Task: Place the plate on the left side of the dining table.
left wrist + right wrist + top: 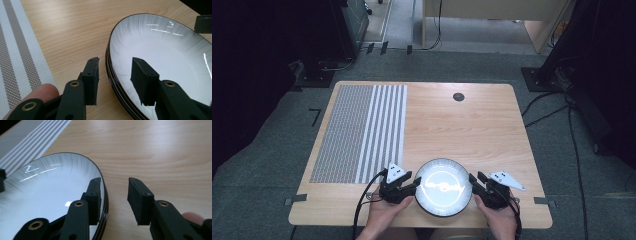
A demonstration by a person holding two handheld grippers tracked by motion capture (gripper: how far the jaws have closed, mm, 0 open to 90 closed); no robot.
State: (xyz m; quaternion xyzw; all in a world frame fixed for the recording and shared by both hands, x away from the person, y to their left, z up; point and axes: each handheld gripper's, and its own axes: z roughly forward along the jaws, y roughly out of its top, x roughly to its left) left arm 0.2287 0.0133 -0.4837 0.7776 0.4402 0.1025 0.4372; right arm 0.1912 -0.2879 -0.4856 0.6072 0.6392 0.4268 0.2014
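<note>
1. The plate [443, 186] sits at the table's [472, 130] near edge, about midway along it, still flat on the wood.
2. The left gripper [115, 80] and right gripper [113, 201] each straddle the rim, jaws apart (nothing clamped).
3. Judging by this, the grasp is set up; closing and lifting remain.
4. The striped mat [362, 130] at the left edge lies bare.

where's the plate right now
In the high view, the plate sits at the table's near edge, between the left gripper and right gripper, right of the striped mat.
</note>
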